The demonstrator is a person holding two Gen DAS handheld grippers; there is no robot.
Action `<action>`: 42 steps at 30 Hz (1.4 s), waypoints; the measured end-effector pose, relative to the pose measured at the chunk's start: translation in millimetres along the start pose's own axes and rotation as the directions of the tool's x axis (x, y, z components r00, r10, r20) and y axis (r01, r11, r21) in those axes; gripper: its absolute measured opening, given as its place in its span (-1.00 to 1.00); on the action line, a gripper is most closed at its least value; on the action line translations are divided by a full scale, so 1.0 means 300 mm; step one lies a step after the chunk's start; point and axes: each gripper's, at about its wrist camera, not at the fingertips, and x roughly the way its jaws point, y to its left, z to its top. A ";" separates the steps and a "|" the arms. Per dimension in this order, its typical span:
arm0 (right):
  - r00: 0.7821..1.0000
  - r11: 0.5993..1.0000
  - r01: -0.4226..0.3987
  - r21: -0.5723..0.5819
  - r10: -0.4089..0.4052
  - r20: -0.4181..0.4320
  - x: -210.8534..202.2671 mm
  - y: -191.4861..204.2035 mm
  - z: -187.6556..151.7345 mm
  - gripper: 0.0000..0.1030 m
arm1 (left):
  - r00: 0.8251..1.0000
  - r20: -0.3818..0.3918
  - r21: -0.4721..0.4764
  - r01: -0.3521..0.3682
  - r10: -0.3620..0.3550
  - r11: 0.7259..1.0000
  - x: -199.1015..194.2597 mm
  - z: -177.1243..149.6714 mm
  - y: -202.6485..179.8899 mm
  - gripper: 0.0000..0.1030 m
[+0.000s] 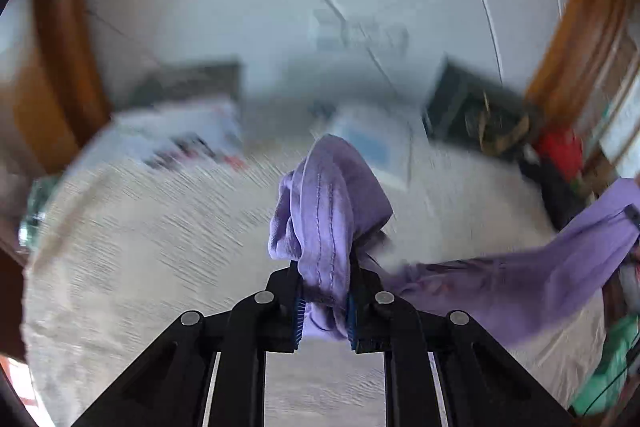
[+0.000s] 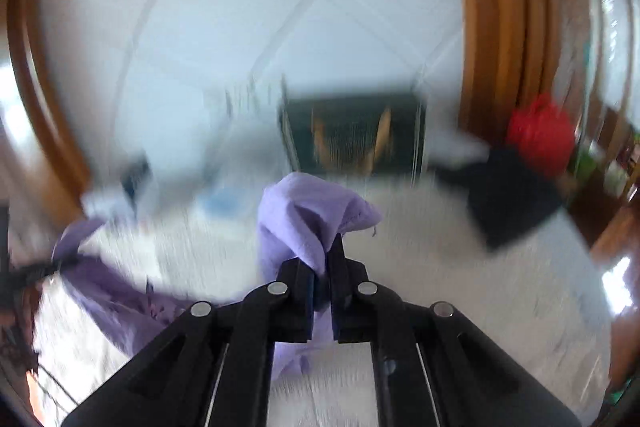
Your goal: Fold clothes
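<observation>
A lilac garment point(image 1: 500, 283) hangs stretched between my two grippers above a pale bed cover point(image 1: 140, 247). My left gripper point(image 1: 325, 291) is shut on a bunched, seamed edge of it, which sticks up past the fingertips. My right gripper point(image 2: 322, 267) is shut on another bunched corner of the lilac garment point(image 2: 304, 215). In the right wrist view the cloth trails down to the left toward the other gripper point(image 2: 60, 259). Both views are motion-blurred.
A black cloth point(image 2: 512, 203) and a red bag point(image 2: 540, 135) lie at the bed's far right. A dark box point(image 2: 356, 131) stands at the back. Papers or a patterned cloth point(image 1: 180, 135) lie at the far left. Wooden frames flank the white wall.
</observation>
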 end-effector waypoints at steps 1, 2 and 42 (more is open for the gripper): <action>0.999 1.000 0.003 0.012 -0.003 0.036 -0.033 -0.002 0.038 -0.89 | 1.000 0.009 -0.005 -0.002 0.002 1.000 -0.046 0.001 0.022 -0.68; 0.999 1.000 0.003 0.019 -0.004 0.046 -0.052 -0.004 0.054 -0.89 | 1.000 0.005 -0.012 0.013 -0.013 1.000 -0.083 -0.015 0.049 -0.67; 0.848 0.997 0.008 0.082 0.037 -0.528 0.382 -0.050 -0.500 0.56 | 0.940 -0.338 -0.095 -0.095 0.058 0.991 0.286 -0.539 0.229 0.67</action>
